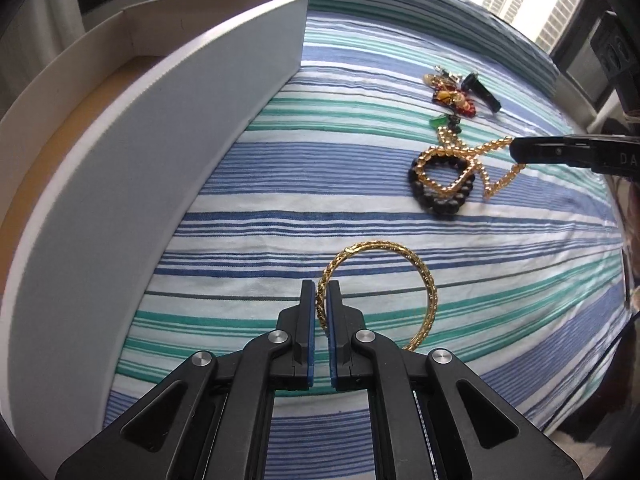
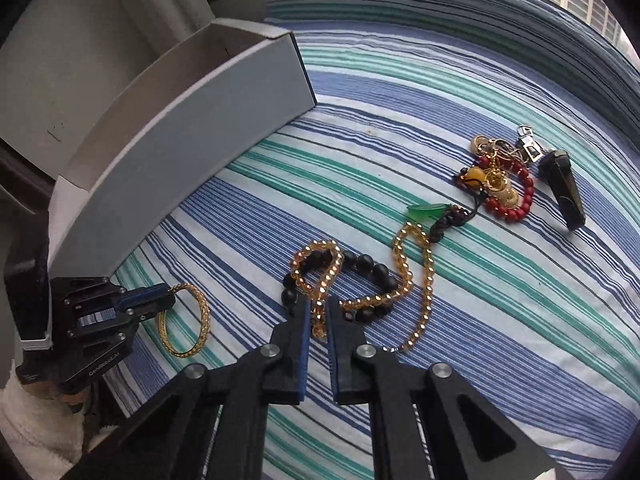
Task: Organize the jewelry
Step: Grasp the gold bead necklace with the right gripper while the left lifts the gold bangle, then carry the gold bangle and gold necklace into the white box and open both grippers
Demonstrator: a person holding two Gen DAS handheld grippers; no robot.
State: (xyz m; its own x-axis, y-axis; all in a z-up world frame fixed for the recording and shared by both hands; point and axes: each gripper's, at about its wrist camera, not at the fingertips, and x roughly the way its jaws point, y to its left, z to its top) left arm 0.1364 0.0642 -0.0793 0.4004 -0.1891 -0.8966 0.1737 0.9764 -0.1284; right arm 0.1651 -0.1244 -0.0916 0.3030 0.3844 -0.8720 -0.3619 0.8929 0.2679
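Observation:
My left gripper (image 1: 321,286) is shut on the rim of a gold bangle (image 1: 424,280), which rests on the striped bedspread; it also shows in the right wrist view (image 2: 200,312). My right gripper (image 2: 319,306) is shut on a strand of amber beads (image 2: 404,268) that lies looped over a black bead bracelet (image 2: 366,264). In the left wrist view the amber strand (image 1: 448,154) and black bracelet (image 1: 436,196) lie at the right, with the right gripper's finger (image 1: 560,152) on the strand.
An open white cardboard box (image 1: 180,128) stands at the left on the bed; it shows in the right wrist view (image 2: 188,120) too. Further back lie a red bead bracelet with charms (image 2: 516,204), a green pendant (image 2: 426,212) and a black crystal pendant (image 2: 564,192).

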